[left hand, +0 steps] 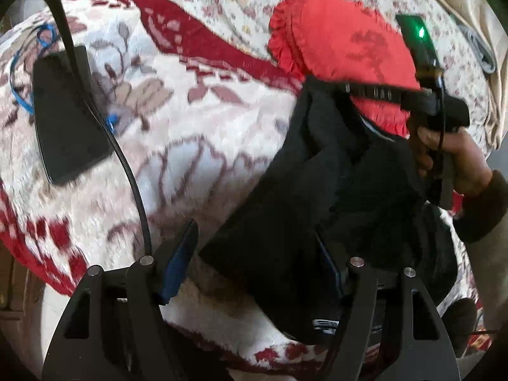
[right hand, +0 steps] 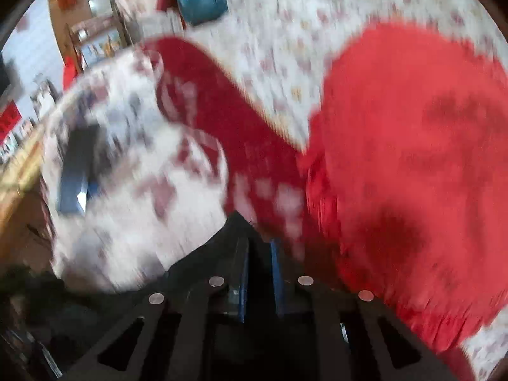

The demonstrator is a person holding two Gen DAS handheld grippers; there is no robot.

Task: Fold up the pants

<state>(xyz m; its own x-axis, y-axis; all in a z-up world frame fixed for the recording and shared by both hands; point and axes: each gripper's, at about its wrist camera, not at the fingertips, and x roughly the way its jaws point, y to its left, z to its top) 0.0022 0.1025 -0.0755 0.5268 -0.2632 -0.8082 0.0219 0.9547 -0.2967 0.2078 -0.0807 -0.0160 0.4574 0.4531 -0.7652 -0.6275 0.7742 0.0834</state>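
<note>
Right wrist view smeared by blur; black pants (left hand: 317,197) covering left gripper's (left hand: 257,260) right finger.

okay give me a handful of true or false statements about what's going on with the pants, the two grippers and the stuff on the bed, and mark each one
1. The pants are black. True.
2. The left gripper is shut. False: its jaws stand wide apart around the cloth.
3. The right gripper pinches the pants. True.
4. The cushion is blue. False: it is red, with a frilled edge.
5. A dark flat phone-like device lies on the patterned blanket. True.
</note>
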